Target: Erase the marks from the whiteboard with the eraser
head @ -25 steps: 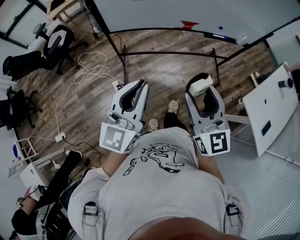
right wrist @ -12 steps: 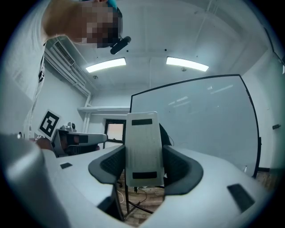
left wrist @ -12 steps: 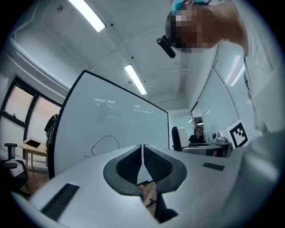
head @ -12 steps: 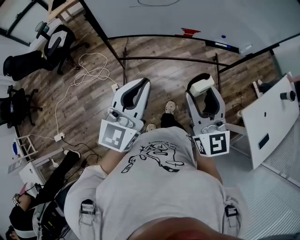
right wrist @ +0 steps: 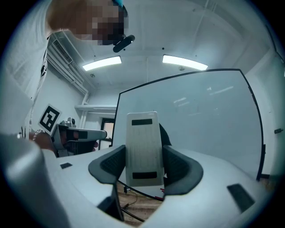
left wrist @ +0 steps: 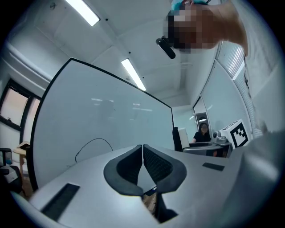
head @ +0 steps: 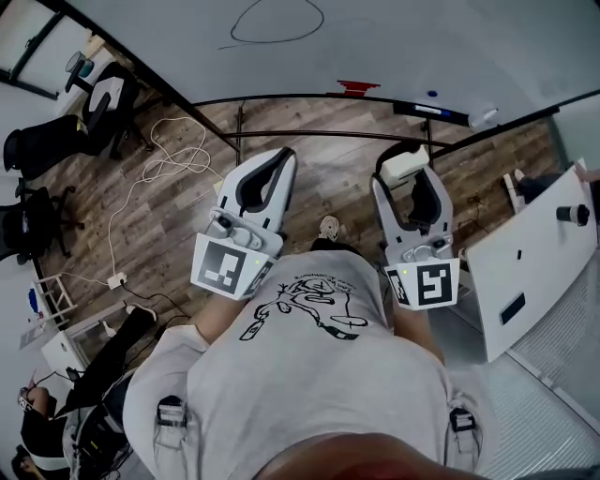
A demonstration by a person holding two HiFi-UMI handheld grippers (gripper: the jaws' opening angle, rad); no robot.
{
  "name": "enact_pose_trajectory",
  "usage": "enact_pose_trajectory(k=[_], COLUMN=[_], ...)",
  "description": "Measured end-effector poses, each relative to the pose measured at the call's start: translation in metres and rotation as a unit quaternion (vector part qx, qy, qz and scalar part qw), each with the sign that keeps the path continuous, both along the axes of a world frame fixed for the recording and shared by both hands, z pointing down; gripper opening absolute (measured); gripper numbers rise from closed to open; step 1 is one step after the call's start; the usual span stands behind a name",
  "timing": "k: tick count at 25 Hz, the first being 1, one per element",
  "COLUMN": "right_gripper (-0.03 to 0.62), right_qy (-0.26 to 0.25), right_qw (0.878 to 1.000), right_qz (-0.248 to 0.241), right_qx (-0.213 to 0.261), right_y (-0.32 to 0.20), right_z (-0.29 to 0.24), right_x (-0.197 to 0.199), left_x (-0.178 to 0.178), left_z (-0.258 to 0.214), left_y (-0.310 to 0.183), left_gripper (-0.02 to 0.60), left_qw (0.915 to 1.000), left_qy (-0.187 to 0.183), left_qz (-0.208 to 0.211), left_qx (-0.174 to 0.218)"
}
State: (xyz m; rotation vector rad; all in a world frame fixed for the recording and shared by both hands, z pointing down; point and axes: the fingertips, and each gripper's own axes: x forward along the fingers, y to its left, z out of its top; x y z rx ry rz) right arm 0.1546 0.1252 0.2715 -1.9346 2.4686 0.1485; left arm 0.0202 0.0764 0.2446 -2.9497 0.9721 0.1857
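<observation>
We hold the eraser [right wrist: 143, 149] clamped in the right gripper [head: 411, 184], aimed at the whiteboard [head: 403, 42] for wiping its looped mark [head: 277, 21]; the left gripper [left wrist: 142, 164], jaws together on nothing, is unneeded.

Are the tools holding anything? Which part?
The right tool grips the eraser by its long sides. The left tool is shut, holding nothing.

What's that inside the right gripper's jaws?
A white eraser, clamped between the right gripper's dark pads. Two black strips show on the side facing the camera. Its other side is hidden, and it covers part of the whiteboard behind.
</observation>
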Motion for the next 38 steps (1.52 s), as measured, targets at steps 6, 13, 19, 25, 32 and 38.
enact_pose_trajectory(k=[6,13,19,25,32,38], right_gripper=[0.259,0.259,0.259,0.259,0.259,0.259], right_qy=[0.02,0.065,0.176,0.363,0.439,0.468], right_qw=[1.0,0.998,0.983,0.926,0.889,0.874], right_qz=[-0.008,0.0,0.038,0.102,0.127,0.129], right_qx=[-0.001,-0.004,0.021,0.017,0.016,-0.004], right_y=[-0.035,-0.076,-0.127,-0.206,-0.264,-0.289], right_z=[0.006,0.007,-0.005,-0.014,-0.026,-0.013], right_x=[0.041,0.057,0.054,0.071,0.078,0.089], left_x=[0.042,0.048,0.036,0.013,-0.003,-0.005], left_z=[0.008,0.013,0.013,0.013,0.019,0.024], left_y=[-0.03,-0.065,-0.1,-0.138,-0.171,-0.177], left_gripper=[0.028,0.026,0.026,0.026,0.026,0.026], left_qw=[0.9999,0.9996,0.9995,0.9996,0.9997,0.9997], left_qy=[-0.005,-0.009,-0.002,0.004,0.006,0.005], left_qz=[-0.011,-0.023,-0.027,-0.026,-0.017,-0.015], left_qx=[-0.005,-0.015,-0.016,-0.012,-0.016,-0.018])
